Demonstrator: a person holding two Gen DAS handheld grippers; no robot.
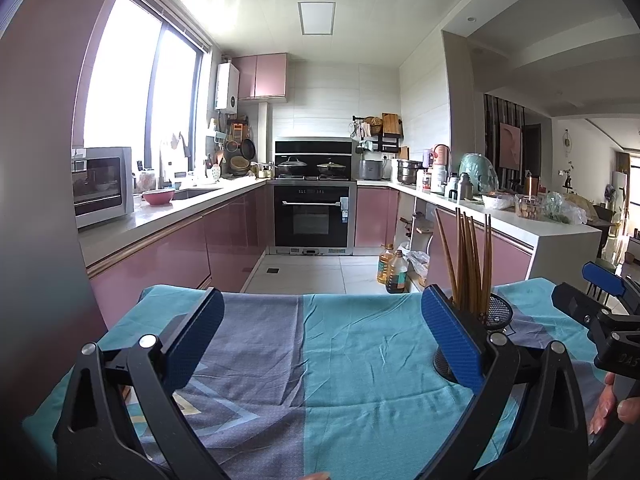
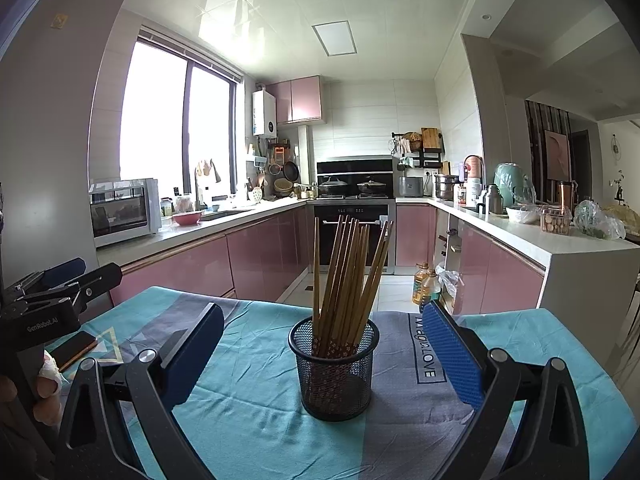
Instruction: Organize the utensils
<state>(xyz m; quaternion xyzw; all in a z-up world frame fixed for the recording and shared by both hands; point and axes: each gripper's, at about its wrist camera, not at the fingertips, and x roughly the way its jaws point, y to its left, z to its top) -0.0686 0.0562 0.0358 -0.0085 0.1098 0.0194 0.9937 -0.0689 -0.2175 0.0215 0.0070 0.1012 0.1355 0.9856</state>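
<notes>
A black mesh cup (image 2: 334,372) stands upright on the teal and grey tablecloth (image 2: 248,408). Several brown wooden chopsticks (image 2: 344,276) stand in it, fanned out. My right gripper (image 2: 324,344) is open and empty, its blue pads on either side of the cup without touching it. In the left wrist view the cup (image 1: 500,314) and chopsticks (image 1: 472,264) sit behind the right finger. My left gripper (image 1: 320,336) is open and empty over bare cloth (image 1: 340,360), left of the cup. The right gripper's body (image 1: 608,320) shows at the right edge.
A dark phone with a pencil-like stick (image 2: 74,350) lies on the cloth at the left. Beyond the table's far edge are the kitchen floor, two oil bottles (image 2: 426,284), pink cabinets and an oven (image 2: 352,232).
</notes>
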